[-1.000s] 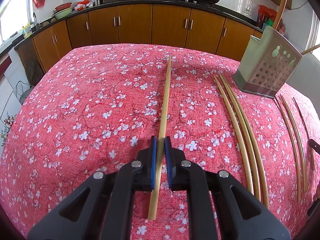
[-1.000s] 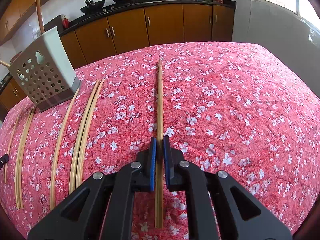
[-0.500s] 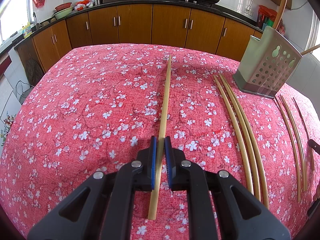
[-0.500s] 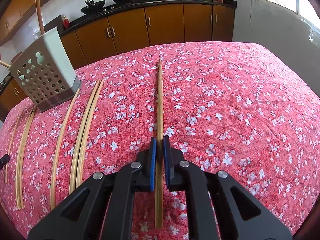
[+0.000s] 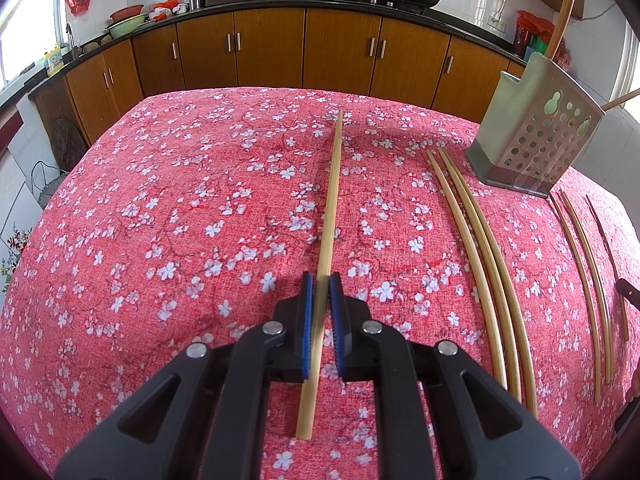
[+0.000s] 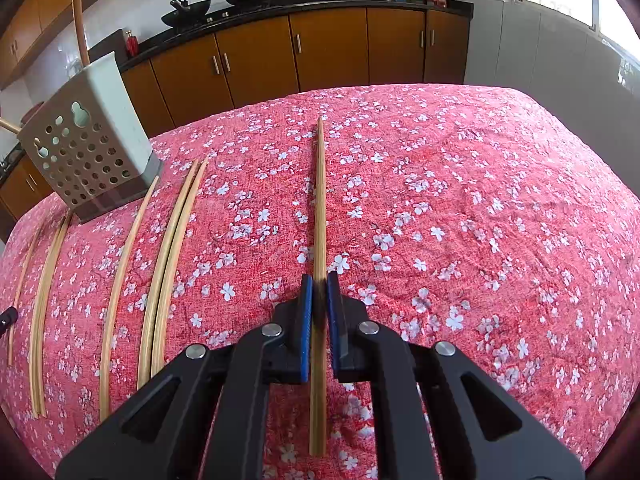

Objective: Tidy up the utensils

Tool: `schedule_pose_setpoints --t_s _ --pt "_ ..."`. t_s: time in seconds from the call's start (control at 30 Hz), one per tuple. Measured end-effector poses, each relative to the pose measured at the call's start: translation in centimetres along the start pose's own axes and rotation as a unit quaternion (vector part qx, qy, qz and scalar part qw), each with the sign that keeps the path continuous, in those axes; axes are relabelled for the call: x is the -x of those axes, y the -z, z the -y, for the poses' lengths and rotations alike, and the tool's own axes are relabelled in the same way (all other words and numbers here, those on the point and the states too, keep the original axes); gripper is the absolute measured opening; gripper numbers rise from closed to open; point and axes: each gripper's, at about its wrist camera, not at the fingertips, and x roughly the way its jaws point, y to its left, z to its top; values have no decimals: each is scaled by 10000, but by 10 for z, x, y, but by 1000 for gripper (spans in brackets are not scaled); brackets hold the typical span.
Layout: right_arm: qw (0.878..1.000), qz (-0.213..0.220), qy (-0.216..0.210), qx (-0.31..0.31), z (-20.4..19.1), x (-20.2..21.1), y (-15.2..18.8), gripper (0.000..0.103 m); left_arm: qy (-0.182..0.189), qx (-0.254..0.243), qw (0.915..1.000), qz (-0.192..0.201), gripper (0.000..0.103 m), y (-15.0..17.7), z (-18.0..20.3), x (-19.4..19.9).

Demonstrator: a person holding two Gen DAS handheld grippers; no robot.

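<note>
The left hand-held gripper (image 5: 320,284) clamps one chopstick (image 5: 330,216), its blue pads (image 5: 306,320) narrow around it. The right hand-held gripper (image 6: 319,282) likewise grips a chopstick (image 6: 320,200). More chopsticks (image 6: 168,256) lie on the flowered bench (image 6: 460,200) beside the perforated holder (image 6: 86,144).

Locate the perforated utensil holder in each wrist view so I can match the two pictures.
Left wrist view: the utensil holder stands at the upper right, on the far right part of the red floral tablecloth.
Right wrist view: the utensil holder stands at the upper left, tilted by the lens.
Shared landmark: the pair of loose chopsticks lying beside the holder's base.
</note>
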Motion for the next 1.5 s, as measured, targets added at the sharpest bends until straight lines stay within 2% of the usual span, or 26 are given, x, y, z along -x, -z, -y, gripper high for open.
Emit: schedule_pose_setpoints --t_s 1.33,1.5 --pt "10000 -5 1 58 0 0 0 9 32 12 10000 1 12 0 2 1" --pt "9996 -65 -70 268 -1 9 8 9 -67 -236 9997 -16 12 9 8 10"
